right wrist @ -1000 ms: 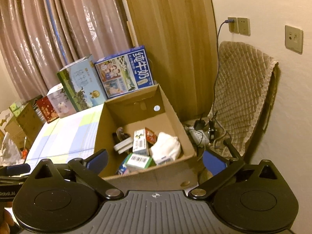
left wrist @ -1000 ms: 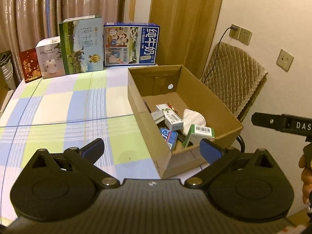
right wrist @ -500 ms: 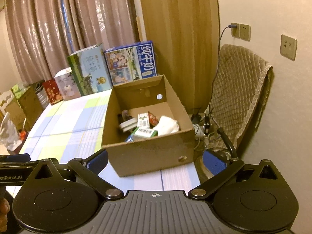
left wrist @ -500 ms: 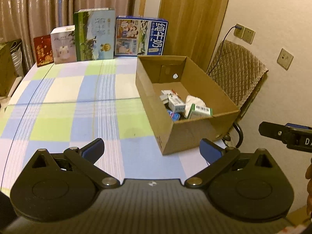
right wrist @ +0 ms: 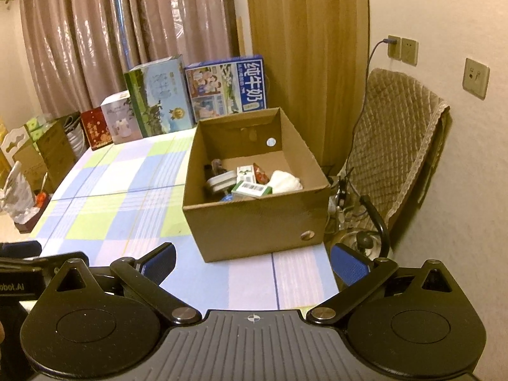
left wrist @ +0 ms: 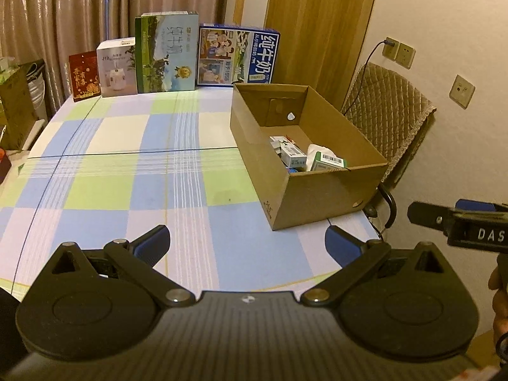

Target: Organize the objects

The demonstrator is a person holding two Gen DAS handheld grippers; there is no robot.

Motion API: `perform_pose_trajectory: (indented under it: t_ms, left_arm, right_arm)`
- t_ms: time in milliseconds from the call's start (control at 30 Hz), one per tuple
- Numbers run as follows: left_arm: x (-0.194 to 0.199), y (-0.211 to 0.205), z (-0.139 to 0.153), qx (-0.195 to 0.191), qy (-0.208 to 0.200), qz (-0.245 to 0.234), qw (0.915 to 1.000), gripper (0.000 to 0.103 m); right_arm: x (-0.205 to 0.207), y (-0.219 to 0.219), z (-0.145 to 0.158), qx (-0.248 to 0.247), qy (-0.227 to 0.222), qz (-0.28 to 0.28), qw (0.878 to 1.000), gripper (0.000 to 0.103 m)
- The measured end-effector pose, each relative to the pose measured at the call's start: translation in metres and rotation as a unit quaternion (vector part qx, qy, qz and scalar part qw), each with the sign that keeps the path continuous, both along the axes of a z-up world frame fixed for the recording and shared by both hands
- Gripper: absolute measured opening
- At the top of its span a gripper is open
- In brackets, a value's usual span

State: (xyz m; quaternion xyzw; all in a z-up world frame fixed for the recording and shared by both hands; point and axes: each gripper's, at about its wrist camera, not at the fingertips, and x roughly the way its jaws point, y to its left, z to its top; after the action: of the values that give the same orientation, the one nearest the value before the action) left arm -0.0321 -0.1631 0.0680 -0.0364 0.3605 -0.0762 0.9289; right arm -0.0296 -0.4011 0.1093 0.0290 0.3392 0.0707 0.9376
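Left wrist view: the left gripper [left wrist: 247, 243] hangs empty, fingers spread, over the checked tablecloth [left wrist: 127, 174]. The right gripper [right wrist: 253, 259] is likewise parted and empty. Ahead, the cardboard box [right wrist: 254, 222] holds small cartons and perhaps a white cloth [right wrist: 285, 181]. Milk cartons [left wrist: 238, 58] line the far edge; a padded chair [right wrist: 397, 146] stands beside the table.

Curtains [left wrist: 79, 9], cream wall [left wrist: 444, 25], quilted chair [left wrist: 387, 101]
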Motion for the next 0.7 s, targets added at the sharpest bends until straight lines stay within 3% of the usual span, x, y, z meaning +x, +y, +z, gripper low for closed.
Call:
perform_pose_trajectory:
  t_ms: [700]
  left_arm:
    - [-0.0003, 0.0033, 0.0010, -0.006, 0.000, 0.002, 1.0000, 0.102]
  right_arm:
    - [-0.0047, 0.0043, -0.0004, -0.003, 0.002, 0.001, 1.000, 0.101]
